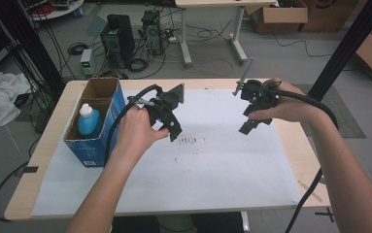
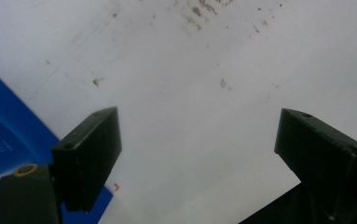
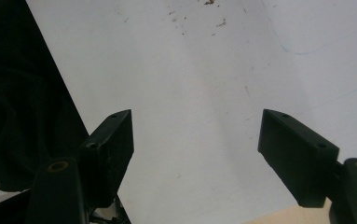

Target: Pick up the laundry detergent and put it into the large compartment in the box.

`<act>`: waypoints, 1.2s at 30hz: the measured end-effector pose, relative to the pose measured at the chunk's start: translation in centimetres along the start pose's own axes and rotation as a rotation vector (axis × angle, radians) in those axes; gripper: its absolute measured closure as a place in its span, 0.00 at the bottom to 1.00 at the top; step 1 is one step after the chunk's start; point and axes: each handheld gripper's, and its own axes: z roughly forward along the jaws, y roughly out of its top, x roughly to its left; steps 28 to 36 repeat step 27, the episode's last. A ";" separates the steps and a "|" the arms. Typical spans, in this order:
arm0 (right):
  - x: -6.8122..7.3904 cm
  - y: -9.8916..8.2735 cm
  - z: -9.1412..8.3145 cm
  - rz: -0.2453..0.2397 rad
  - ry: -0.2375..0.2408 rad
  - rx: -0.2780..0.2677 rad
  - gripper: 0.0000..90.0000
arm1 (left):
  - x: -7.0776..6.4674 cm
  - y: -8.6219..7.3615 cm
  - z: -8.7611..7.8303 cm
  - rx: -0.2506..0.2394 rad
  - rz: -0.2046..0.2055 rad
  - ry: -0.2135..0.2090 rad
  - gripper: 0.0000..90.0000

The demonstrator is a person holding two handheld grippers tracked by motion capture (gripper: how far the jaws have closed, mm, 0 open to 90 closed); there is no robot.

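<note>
Blue cardboard box (image 1: pixel 96 127), open at the top, is standing at the left of the high view, on the left part of a white paper sheet (image 1: pixel 212 170) that is covering a pale wooden table (image 1: pixel 42 145). Inside the box we are seeing a blue bottle (image 1: pixel 88 121) with a white cap, standing upright in the nearer compartment. We are holding the left gripper (image 1: pixel 174 127) above the paper just right of the box, near the middle of the frame, with its jaws spread wide and nothing between them. In the left gripper view the blue wall of the box (image 2: pixel 3 140) is showing at the lower left edge, beside the left jaw, so the box is lying off to that gripper's side rather than straight ahead. We are holding the right gripper (image 1: pixel 251 124) in the upper right of the high view, well apart from the box, its jaws also gaping and empty over bare paper (image 3: pixel 204 93). Small brown specks (image 1: pixel 187 141) are dotting the paper between the two grippers. We are judging the left gripper to be much the nearer one to the bottle, which is lying to the left of it, so any reach would be swinging leftward and over the box rim.
</note>
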 end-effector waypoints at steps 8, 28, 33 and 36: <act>0.0 0.4 0.2 0.002 0.002 0.005 0.30 | -0.1 0.1 0.6 0.006 0.006 0.001 0.17; 0.3 0.5 0.2 0.000 0.004 0.013 0.30 | -0.1 0.0 0.4 0.001 0.008 0.009 0.17; 0.3 0.5 0.2 0.000 0.004 0.013 0.30 | -0.1 0.0 0.4 0.001 0.008 0.009 0.17; 0.3 0.5 0.2 0.000 0.004 0.013 0.30 | -0.1 0.0 0.4 0.001 0.008 0.009 0.17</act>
